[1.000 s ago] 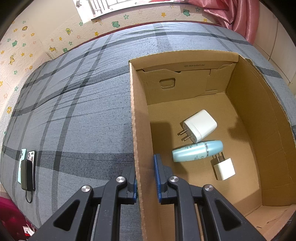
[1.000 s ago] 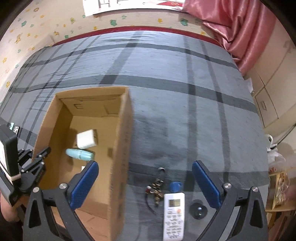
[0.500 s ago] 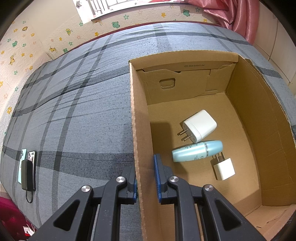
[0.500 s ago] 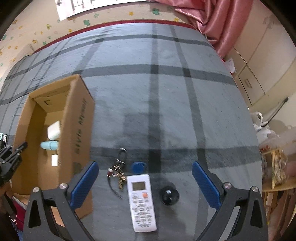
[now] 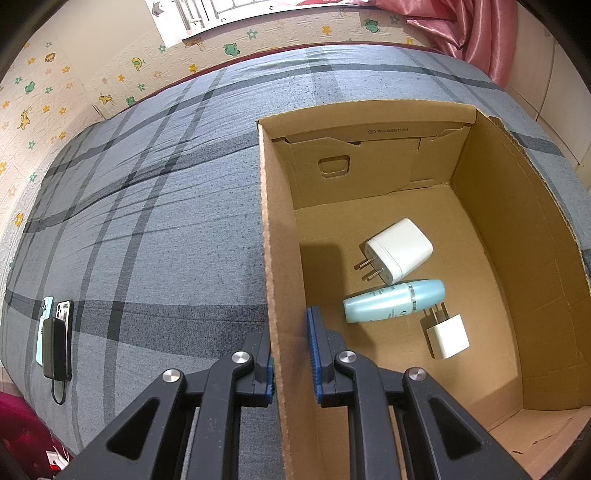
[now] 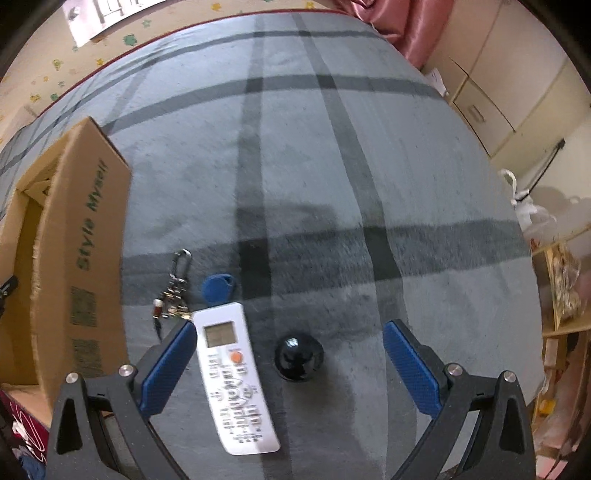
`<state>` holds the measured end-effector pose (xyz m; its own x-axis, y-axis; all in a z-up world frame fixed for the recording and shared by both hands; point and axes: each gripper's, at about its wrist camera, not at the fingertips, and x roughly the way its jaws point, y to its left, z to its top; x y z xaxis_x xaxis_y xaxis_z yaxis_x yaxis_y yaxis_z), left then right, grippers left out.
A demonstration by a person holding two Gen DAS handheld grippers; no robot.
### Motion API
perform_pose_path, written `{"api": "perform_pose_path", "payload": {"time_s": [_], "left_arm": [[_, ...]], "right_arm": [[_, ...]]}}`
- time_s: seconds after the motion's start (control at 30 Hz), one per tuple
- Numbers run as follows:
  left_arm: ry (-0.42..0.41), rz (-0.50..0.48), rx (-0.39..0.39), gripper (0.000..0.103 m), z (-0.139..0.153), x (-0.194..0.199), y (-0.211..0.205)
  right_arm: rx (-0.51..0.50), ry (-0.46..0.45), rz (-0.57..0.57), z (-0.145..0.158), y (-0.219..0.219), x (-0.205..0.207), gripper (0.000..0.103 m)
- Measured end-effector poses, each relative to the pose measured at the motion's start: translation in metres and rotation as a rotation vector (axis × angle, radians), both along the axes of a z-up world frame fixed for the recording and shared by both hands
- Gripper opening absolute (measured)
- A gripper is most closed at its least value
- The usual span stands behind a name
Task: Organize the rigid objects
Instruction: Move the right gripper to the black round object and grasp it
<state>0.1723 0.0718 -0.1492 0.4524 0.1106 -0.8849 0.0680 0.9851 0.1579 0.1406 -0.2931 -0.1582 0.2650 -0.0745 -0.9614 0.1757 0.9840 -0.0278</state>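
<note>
A home bedroom: plaid bedspread (image 5: 155, 229), cartoon wall panels (image 5: 48, 74), pink curtain (image 5: 472, 26).

The left gripper (image 5: 290, 354) has its jaws drawn close together, one blue pad on either side of a cardboard box wall (image 5: 279, 295), clamped on it. The right gripper (image 6: 290, 365) points forward and down with its jaws spread wide, its blue pads (image 6: 168, 363) well apart, gripping nothing.
</note>
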Motion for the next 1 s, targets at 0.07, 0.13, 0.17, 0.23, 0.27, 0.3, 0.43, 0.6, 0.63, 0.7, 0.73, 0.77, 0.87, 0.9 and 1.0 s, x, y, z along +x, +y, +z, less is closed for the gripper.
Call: {"api": "perform_pose_path", "payload": {"time_s": [0.07,0.13,0.17,0.23,0.27,0.3,0.43,0.6,0.63,0.7,0.73,0.77,0.87,0.9,1.0], "left_arm": [[0.000,0.000,0.000,0.015,0.000,0.000,0.000],[-0.001,0.000,0.001,0.015,0.000,0.000,0.000],[-0.001,0.000,0.002,0.015,0.001,0.000,-0.001],[-0.001,0.001,0.002,0.015,0.001,0.000,0.000],[-0.001,0.001,0.003,0.015,0.001,0.000,-0.001],[-0.001,0.001,0.003,0.015,0.001,0.000,-0.001],[-0.001,0.001,0.001,0.015,0.001,0.000,-0.001],[-0.001,0.001,0.004,0.015,0.001,-0.001,0.000],[0.000,0.001,0.005,0.015,0.001,-0.001,0.000],[0.001,-0.002,0.013,0.016,0.000,-0.001,-0.001],[0.000,-0.003,0.016,0.016,0.000,-0.001,-0.001],[-0.001,-0.003,0.015,0.016,0.001,-0.001,-0.001],[0.000,-0.002,0.012,0.016,0.001,-0.001,0.000],[0.000,-0.002,0.013,0.016,0.001,-0.001,0.000],[0.000,-0.001,0.012,0.016,0.001,0.000,-0.001]], "right_arm": [[-0.002,0.014,-0.013,-0.009,-0.004,-0.002,0.103],[0.001,0.023,-0.026,-0.018,-0.009,-0.004,0.103],[0.005,0.029,-0.030,-0.021,-0.011,-0.005,0.103],[0.009,0.039,-0.041,-0.028,-0.014,-0.006,0.103],[0.013,0.047,-0.043,-0.032,-0.016,-0.007,0.103],[0.017,0.055,-0.043,-0.036,-0.017,-0.008,0.103],[0.023,0.063,-0.057,-0.040,-0.019,-0.011,0.103],[0.021,0.057,-0.055,-0.039,-0.019,-0.012,0.102],[0.023,0.055,-0.053,-0.039,-0.018,-0.012,0.102],[0.032,0.056,-0.051,-0.039,-0.019,-0.011,0.094],[0.032,0.060,-0.051,-0.038,-0.018,-0.009,0.087],[0.028,0.068,-0.053,-0.039,-0.017,-0.009,0.084],[0.051,0.093,-0.046,-0.044,-0.013,-0.006,0.068],[0.056,0.100,-0.038,-0.046,-0.011,-0.005,0.056],[0.057,0.102,-0.022,-0.049,-0.004,-0.007,0.041]]}}
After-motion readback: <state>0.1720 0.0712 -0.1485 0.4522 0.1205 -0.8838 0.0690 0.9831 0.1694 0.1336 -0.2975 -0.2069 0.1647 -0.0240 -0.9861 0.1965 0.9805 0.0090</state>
